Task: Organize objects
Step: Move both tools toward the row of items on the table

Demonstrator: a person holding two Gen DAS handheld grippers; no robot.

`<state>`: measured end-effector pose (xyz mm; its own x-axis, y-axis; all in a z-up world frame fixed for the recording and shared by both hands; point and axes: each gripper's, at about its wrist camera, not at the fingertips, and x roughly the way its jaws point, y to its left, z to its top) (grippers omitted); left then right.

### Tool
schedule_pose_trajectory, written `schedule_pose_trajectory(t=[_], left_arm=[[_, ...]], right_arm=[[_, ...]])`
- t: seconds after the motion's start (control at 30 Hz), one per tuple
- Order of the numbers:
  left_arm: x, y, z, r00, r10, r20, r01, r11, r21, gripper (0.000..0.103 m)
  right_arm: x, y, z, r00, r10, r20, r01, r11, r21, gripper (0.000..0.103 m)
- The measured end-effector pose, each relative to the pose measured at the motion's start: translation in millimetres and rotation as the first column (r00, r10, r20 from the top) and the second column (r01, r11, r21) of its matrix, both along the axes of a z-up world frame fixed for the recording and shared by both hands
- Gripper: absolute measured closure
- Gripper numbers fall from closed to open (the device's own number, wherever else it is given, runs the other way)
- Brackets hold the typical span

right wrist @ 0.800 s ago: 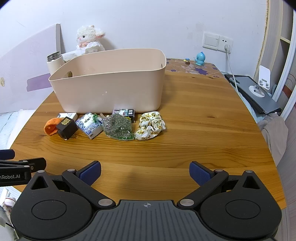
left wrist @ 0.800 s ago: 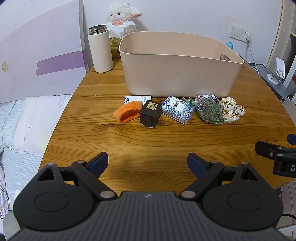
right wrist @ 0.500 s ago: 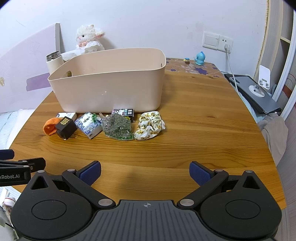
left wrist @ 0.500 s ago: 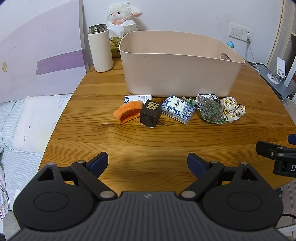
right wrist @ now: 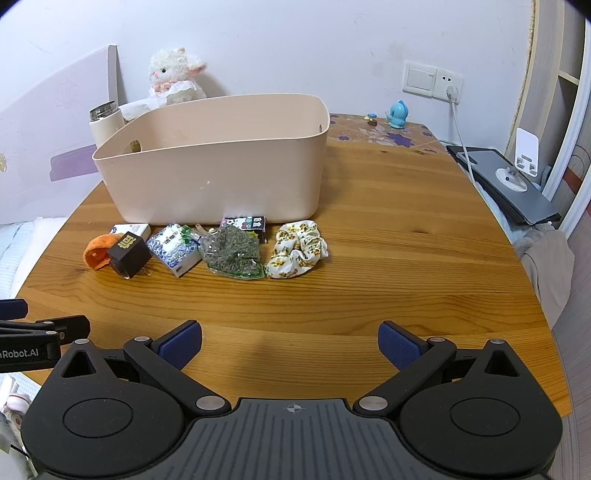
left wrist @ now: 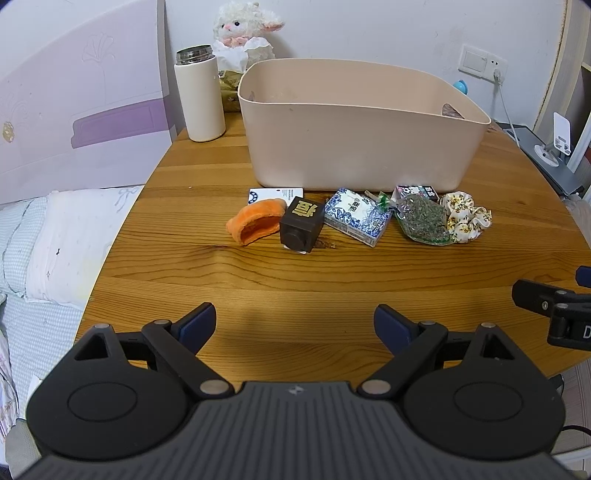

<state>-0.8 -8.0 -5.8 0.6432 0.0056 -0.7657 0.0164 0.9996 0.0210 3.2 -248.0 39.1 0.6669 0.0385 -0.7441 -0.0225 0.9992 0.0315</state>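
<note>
A beige plastic bin [left wrist: 362, 147] [right wrist: 221, 173] stands on the wooden table [left wrist: 295, 280]. In front of it lies a row of small things: an orange plush piece [left wrist: 255, 221], a dark cube box [left wrist: 301, 225] [right wrist: 129, 253], a blue-white packet [left wrist: 356, 216] [right wrist: 173, 249], a clear bag of green herbs [left wrist: 421, 219] [right wrist: 232, 249], a floral scrunchie [left wrist: 467, 218] [right wrist: 297, 249], and small cards behind them. My left gripper [left wrist: 294, 325] and right gripper [right wrist: 290, 341] are both open and empty, well short of the row.
A white thermos [left wrist: 199, 94] and a plush sheep [left wrist: 240, 33] stand behind the bin. A grey laptop stand [right wrist: 506, 184] and wall socket [right wrist: 432, 79] are at the right. A bed [left wrist: 44, 236] lies left of the table.
Both views have shifted very slightly; nothing on the table has moved and both grippers stay open.
</note>
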Motion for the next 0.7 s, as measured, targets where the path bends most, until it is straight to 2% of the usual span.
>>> schedule_pose_trajectory(t=[0.7], left_arm=[[6.6,11.3,-2.9,0.999,0.015,-0.028,-0.016,1.0,-0.014,0.01]], right_arm=[[3.6,8.6,1.0,1.0,0.002,-0.007,-0.002,1.0,-0.024,0.0]])
